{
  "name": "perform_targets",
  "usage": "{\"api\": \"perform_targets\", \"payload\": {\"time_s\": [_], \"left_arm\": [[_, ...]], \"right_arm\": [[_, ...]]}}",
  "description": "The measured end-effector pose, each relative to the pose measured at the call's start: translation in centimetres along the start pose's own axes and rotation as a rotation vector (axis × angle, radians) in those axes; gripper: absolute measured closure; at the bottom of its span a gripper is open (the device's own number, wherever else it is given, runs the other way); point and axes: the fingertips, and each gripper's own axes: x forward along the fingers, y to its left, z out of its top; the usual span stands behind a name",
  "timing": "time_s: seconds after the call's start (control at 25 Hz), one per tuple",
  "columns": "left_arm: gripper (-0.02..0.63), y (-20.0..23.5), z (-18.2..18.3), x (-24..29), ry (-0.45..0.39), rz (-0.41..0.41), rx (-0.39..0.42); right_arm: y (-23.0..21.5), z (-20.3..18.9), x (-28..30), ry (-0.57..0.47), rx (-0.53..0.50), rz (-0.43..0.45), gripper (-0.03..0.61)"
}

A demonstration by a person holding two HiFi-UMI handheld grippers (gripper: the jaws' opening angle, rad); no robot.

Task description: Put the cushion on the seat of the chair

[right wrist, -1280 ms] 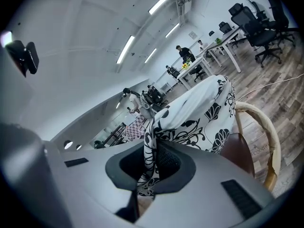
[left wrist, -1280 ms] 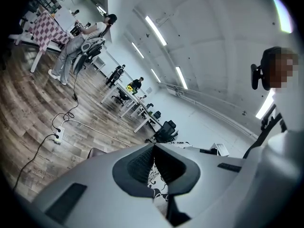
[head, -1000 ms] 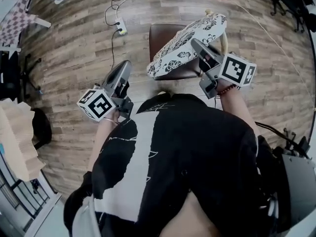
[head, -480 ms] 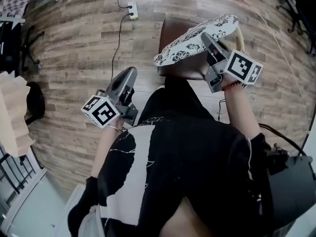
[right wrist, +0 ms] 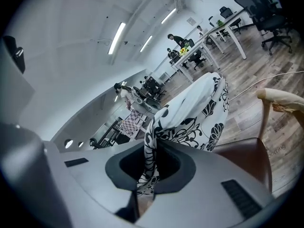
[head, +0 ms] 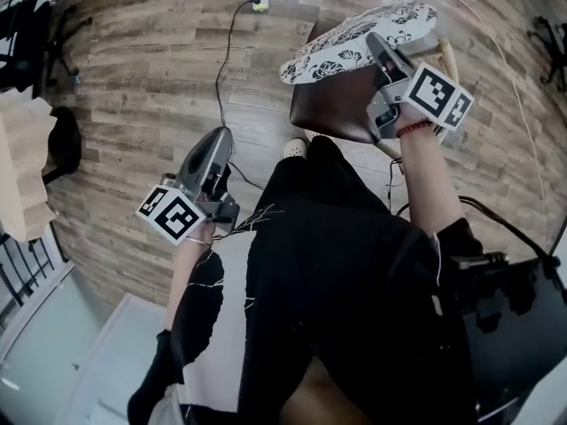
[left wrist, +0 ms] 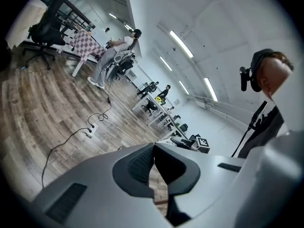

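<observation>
Floral cushion [head: 354, 44] pinched by right gripper [head: 383, 53] over chair [head: 332, 109].

Black short-sleeved top [head: 354, 264] with white print; possibly a reddish bead bracelet [head: 409, 132] on right wrist.

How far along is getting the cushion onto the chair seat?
Done: the right gripper is shut on the edge of the floral cushion, which is up in the air. In hand: the cushion hangs tilted over the brown chair seat, not lying flat on it. Left: lower it flat onto the seat and release. The left gripper is shut and empty, out over the wooden floor.
</observation>
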Motion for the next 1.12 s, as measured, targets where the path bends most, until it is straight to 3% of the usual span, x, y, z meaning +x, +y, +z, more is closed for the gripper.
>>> {"api": "perform_targets", "payload": {"time_s": [0.2,0.44,1.12], "left_arm": [[0.6,-1.2,-0.9,-2.2,-0.006,0.046,-0.021],[0.6,0.5,0.1,0.8,-0.004,0.075,-0.037],[0.6,-0.8,-0.1,2.7,0.048,0.082,0.003]], "right_arm": [[0.3,0.1,-0.2,0.004,0.017,-0.005,0.551],[-4.5,-2.5,3.4,0.107,0.046,-0.07,0.551],[-9.7,-7.6,0.6,0.222,0.106,-0.181,0.551]]}}
